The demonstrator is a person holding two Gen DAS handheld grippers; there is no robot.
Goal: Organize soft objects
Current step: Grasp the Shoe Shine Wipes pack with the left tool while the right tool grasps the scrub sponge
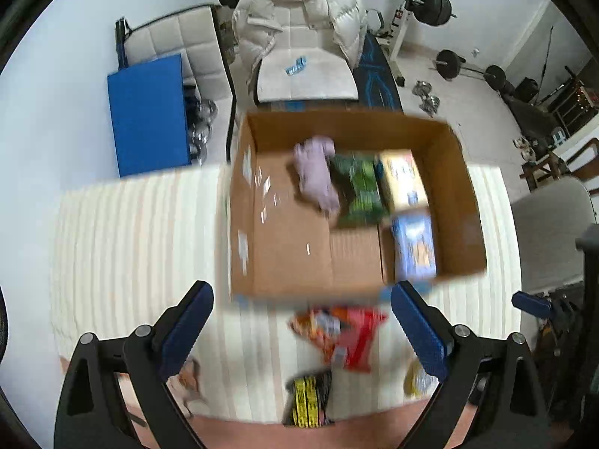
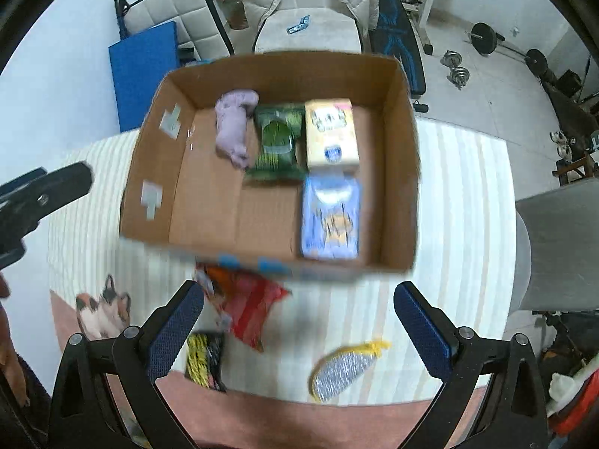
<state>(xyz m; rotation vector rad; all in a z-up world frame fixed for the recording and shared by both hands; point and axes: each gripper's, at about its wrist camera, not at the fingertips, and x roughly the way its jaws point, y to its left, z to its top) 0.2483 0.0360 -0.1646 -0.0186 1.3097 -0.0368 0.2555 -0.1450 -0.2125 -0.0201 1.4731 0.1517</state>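
An open cardboard box [image 1: 284,247] [image 2: 209,202] stands on a striped cloth. Inside lie a lilac soft cloth [image 1: 316,176] [image 2: 234,127], a green packet [image 1: 359,191] [image 2: 277,142], a yellow pack [image 1: 402,181] [image 2: 331,133] and a blue pack [image 1: 413,247] [image 2: 331,217]. In front of the box lie a red-orange snack bag [image 1: 344,336] [image 2: 243,303], a black-yellow packet [image 1: 309,398] [image 2: 206,359] and a silver-yellow scrub pad [image 2: 342,368] [image 1: 415,379]. My left gripper [image 1: 301,320] and right gripper [image 2: 299,318] are both open and empty, above these items.
A cat picture [image 2: 103,308] is printed on the cloth at the near left. A chair with a white puffer jacket [image 1: 299,11], a blue mat [image 1: 149,112] and barbell weights [image 1: 449,63] stand behind the table. A grey chair [image 2: 554,239] is on the right.
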